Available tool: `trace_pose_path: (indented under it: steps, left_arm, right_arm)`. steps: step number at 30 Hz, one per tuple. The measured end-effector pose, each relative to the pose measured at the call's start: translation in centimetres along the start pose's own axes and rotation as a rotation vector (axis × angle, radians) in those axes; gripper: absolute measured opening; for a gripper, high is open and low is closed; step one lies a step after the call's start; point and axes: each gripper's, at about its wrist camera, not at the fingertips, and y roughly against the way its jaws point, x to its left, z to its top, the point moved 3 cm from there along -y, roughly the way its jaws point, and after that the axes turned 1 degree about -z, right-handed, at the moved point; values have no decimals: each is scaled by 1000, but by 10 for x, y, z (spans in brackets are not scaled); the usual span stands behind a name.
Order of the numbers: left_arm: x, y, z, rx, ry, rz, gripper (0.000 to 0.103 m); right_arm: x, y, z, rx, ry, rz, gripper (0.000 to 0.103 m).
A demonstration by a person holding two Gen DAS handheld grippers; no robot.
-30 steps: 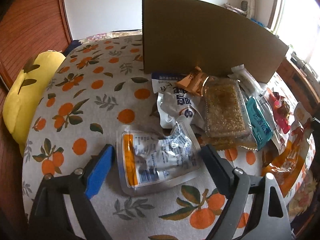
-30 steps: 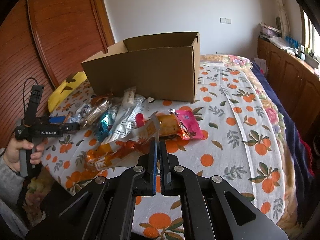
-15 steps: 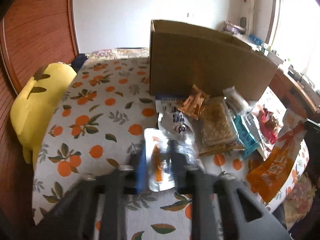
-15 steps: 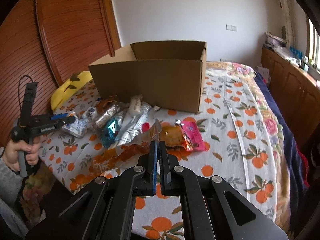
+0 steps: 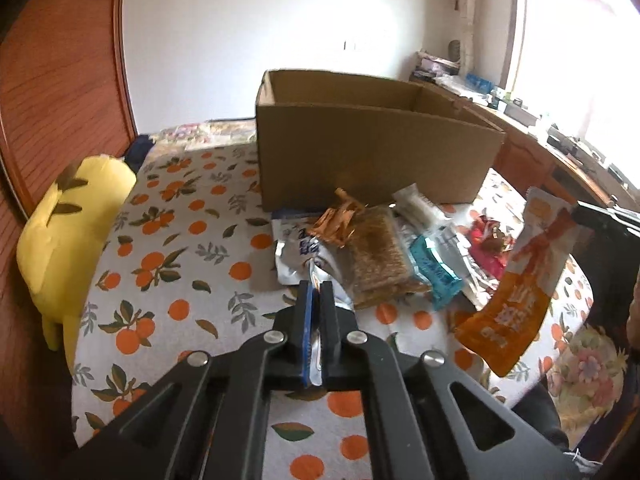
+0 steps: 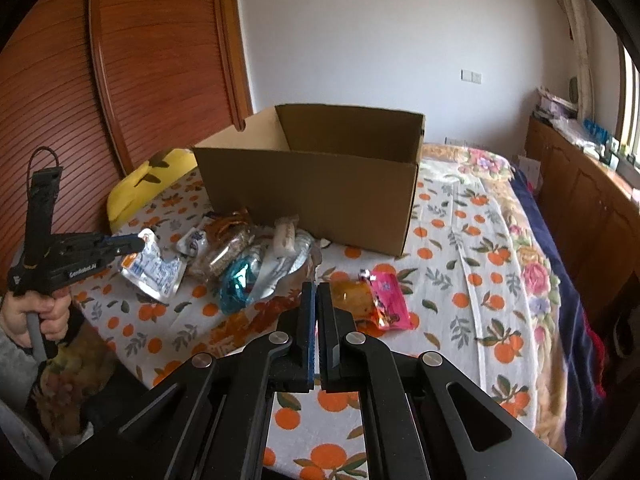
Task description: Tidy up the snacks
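Orange-print bedspread (image 6: 460, 280) carries the snack pile before the open cardboard box (image 6: 320, 184); left gripper (image 5: 316, 300) has just clamped and lifted the silver pouch (image 6: 154, 266), right gripper (image 6: 316, 308) pinches the orange packet (image 5: 516, 296) aloft, both ready for boxing.

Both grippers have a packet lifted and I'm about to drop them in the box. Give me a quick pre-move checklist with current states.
1. Left gripper shut on the silver packet: ok, just closed, packet hangs clear of the bedspread.
2. Right gripper shut on the orange pouch: ok, held by its top edge.
3. Cardboard box open on top: ok.
4. Box floor free: cannot tell, hidden behind the front wall.
5. Path over the snack pile: ok, nothing stands taller than the box.
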Motion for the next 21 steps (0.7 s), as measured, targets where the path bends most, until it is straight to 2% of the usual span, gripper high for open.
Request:
trace_pose_path:
  steps: [12, 21]
  left_arm:
    - [-11, 34, 19, -67, -23, -19, 0]
    - [-20, 54, 48, -131, -52, -26, 0]
  right_arm:
    - [14, 10, 25, -28, 88, -4, 0]
    - [23, 19, 49, -61, 162, -26, 0]
